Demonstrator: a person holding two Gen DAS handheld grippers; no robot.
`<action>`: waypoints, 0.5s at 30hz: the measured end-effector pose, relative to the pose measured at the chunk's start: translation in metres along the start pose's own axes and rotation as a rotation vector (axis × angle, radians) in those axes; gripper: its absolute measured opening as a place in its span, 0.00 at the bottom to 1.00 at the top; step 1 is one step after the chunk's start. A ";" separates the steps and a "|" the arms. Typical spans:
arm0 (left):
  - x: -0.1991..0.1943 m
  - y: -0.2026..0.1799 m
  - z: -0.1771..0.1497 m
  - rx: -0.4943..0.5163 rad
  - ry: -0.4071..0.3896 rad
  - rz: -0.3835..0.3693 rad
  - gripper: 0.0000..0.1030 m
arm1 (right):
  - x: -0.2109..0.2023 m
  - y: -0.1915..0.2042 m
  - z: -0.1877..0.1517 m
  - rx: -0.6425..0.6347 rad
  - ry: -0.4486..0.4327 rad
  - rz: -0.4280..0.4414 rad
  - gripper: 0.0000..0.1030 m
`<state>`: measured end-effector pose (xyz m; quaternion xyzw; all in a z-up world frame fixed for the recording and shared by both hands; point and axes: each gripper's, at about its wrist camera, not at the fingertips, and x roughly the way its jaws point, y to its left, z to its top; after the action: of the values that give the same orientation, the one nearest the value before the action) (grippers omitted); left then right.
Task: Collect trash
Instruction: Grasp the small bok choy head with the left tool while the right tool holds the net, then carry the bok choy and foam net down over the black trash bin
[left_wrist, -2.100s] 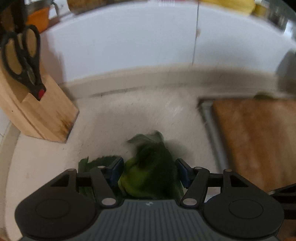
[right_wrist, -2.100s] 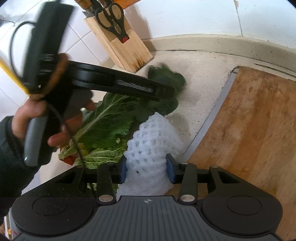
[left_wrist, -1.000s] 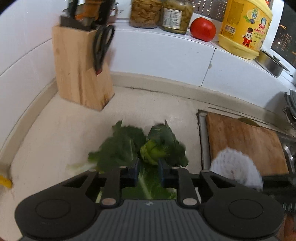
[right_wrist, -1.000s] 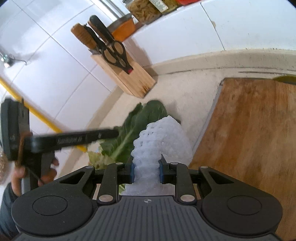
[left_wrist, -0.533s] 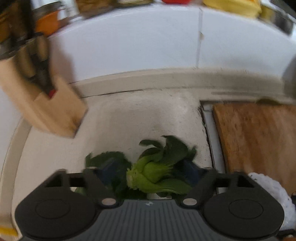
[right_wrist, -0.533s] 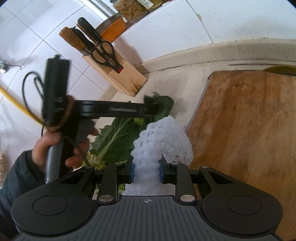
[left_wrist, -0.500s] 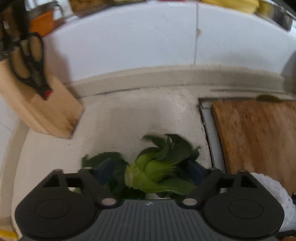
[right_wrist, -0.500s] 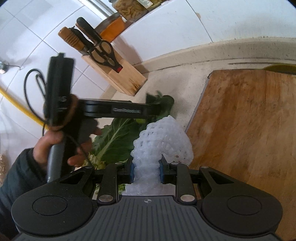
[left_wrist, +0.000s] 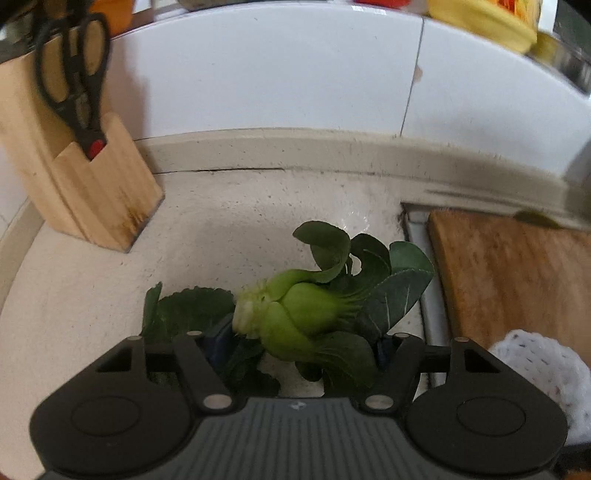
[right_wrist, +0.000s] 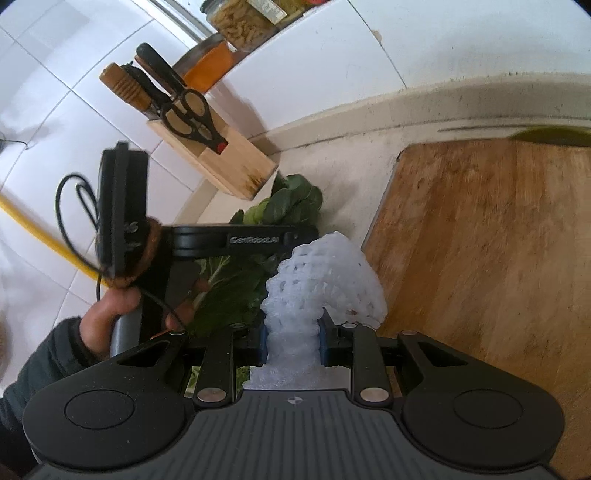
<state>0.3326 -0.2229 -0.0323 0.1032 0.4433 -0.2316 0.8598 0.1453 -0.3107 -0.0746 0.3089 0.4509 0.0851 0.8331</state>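
Note:
A small bok choy (left_wrist: 299, 314) lies on the speckled counter, pale stem end to the left, dark leaves to the right. My left gripper (left_wrist: 301, 347) straddles it and its jaws are closing; the blue pads sit just beside the vegetable and do not clearly press it. A larger dark leaf (left_wrist: 184, 306) lies under the left finger. In the right wrist view the left gripper (right_wrist: 243, 240) hangs over the greens (right_wrist: 229, 295). My right gripper (right_wrist: 291, 336) is shut on a white foam fruit net (right_wrist: 325, 273), which also shows at the edge of the left wrist view (left_wrist: 539, 365).
A wooden knife block (left_wrist: 74, 173) with black scissors stands at the back left against the white tiled wall. A wooden cutting board (right_wrist: 498, 258) lies to the right. Jars (right_wrist: 240, 22) sit on the ledge above. A hand and dark sleeve (right_wrist: 110, 306) hold the left gripper.
My left gripper let go of the leaf it pinched, opened wide, sank toward the counter and now narrows around the bok choy. The right gripper kept still with the foam net.

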 end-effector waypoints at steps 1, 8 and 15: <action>-0.004 0.001 0.000 -0.013 -0.005 -0.008 0.60 | -0.001 0.001 0.001 -0.001 -0.006 0.002 0.31; -0.055 0.007 -0.020 -0.071 -0.072 -0.014 0.60 | -0.012 0.009 0.003 -0.027 -0.039 0.005 0.31; -0.113 0.020 -0.061 -0.134 -0.129 0.007 0.60 | -0.019 0.042 -0.006 -0.097 -0.044 0.004 0.31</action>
<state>0.2428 -0.1474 0.0227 0.0319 0.4010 -0.2043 0.8924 0.1351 -0.2829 -0.0392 0.2705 0.4272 0.1017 0.8567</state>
